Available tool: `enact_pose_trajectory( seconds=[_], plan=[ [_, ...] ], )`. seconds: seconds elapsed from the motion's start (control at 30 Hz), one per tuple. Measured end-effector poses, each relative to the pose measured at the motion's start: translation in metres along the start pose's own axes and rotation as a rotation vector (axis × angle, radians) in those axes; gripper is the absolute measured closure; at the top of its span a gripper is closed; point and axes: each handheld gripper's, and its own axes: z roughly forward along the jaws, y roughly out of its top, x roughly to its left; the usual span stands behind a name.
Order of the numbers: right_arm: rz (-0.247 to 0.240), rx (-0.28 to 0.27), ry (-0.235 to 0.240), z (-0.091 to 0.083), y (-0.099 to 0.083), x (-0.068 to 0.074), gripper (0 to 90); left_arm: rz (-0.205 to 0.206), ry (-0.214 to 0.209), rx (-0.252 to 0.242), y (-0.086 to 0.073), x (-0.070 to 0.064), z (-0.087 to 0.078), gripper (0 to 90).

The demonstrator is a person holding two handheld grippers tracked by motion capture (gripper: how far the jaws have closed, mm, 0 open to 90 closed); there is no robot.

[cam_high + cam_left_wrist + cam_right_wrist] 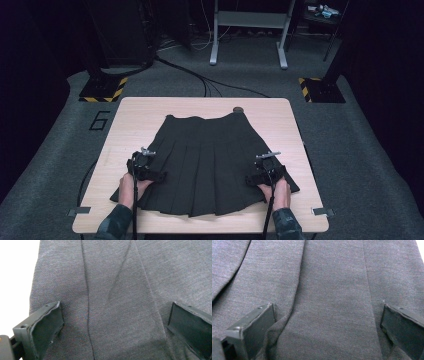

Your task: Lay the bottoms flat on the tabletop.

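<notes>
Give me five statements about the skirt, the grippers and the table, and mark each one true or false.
1. A dark pleated skirt lies spread flat on the wooden table. True.
2. The left gripper is clamped shut on a pleat. False: its jaws stand wide apart over the fabric.
3. The right gripper is open over the skirt. True.
4. The skirt's waistband faces the person. False: it lies at the far side, the hem at the near side.
5. Both grippers are over the skirt's lower half. True.
</notes>
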Motion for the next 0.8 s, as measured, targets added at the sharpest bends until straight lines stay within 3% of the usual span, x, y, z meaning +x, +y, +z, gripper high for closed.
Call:
enact_pose_trajectory(
  seconds=[0.03,0.23,0.53,0.67,0.8],
  plan=[
    [-0.014,-0.011,-0.002,0.002,0.002,-0.002,0.0,-0.002,0.002,-0.007,0.003,0.001,0.002,0.0],
    [0.023,-0.006,-0.015,0.01,0.017,-0.008,0.0,0.005,0.005,0.019,0.022,0.01,0.014,0.0],
    [0.034,-0.017,-0.034,0.026,0.042,-0.018,0.0,0.002,0.006,0.035,0.053,0.023,0.035,0.0],
    [0.052,0.007,-0.038,0.035,0.059,-0.024,0.0,0.004,0.011,0.056,0.069,0.029,0.044,0.0],
    [0.053,0.004,-0.041,0.039,0.066,-0.026,0.0,0.002,0.005,0.066,0.076,0.032,0.049,0.0]
  ],
)
